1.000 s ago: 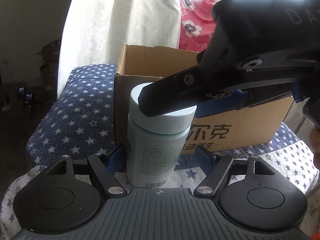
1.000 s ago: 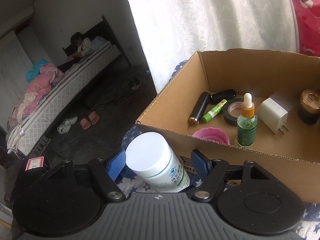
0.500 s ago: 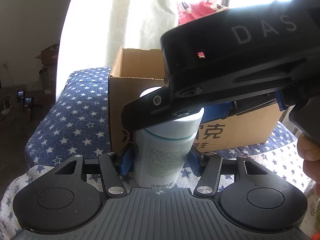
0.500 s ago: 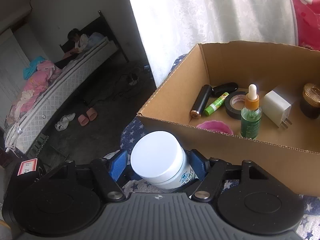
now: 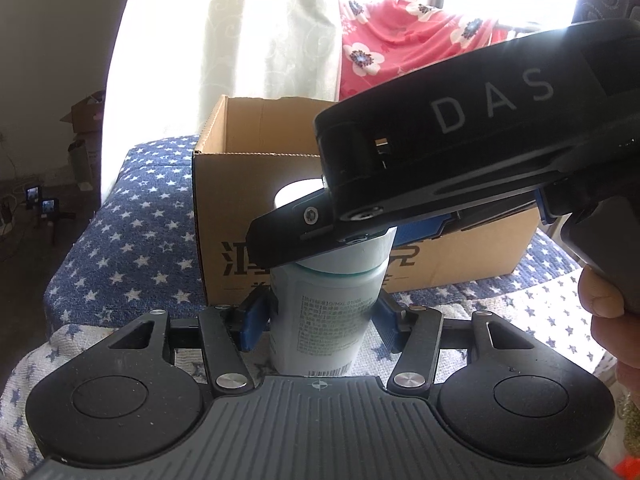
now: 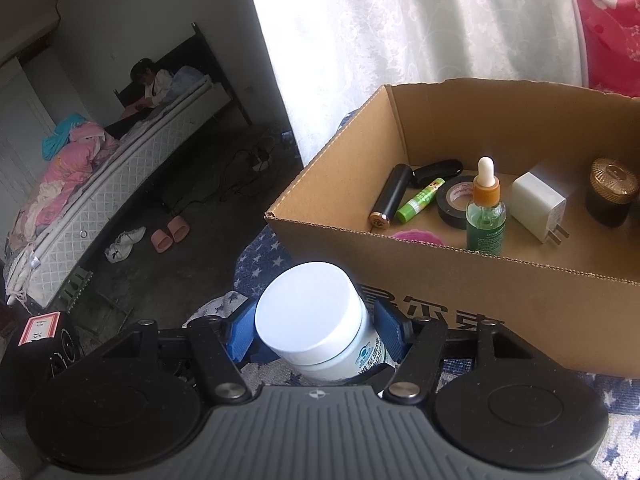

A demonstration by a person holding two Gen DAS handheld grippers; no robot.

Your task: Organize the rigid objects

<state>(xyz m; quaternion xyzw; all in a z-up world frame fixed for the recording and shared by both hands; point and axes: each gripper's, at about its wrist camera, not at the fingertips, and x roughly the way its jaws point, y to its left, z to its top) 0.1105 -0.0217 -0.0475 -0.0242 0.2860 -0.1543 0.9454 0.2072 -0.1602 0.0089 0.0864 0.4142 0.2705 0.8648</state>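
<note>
A white pill bottle [image 5: 320, 320] with a white cap [image 6: 308, 306] stands upright on the star-patterned cloth, just in front of the cardboard box [image 5: 224, 216]. My left gripper [image 5: 318, 318] has its blue pads against the bottle's lower body. My right gripper [image 6: 312, 340] comes in from the right and above and is shut on the bottle just under the cap; its black body [image 5: 460, 152] covers most of the cap in the left wrist view.
The open box [image 6: 400, 248] holds a green dropper bottle [image 6: 485, 216], a white charger [image 6: 538, 206], a tape roll [image 6: 456, 198], a green tube [image 6: 420, 200], a black tube [image 6: 390, 196] and a dark jar [image 6: 610, 192]. The table drops off at the left.
The right gripper has closed from wide open onto the bottle's top. The left gripper's pads have also drawn in against the bottle, which now stands upright.
</note>
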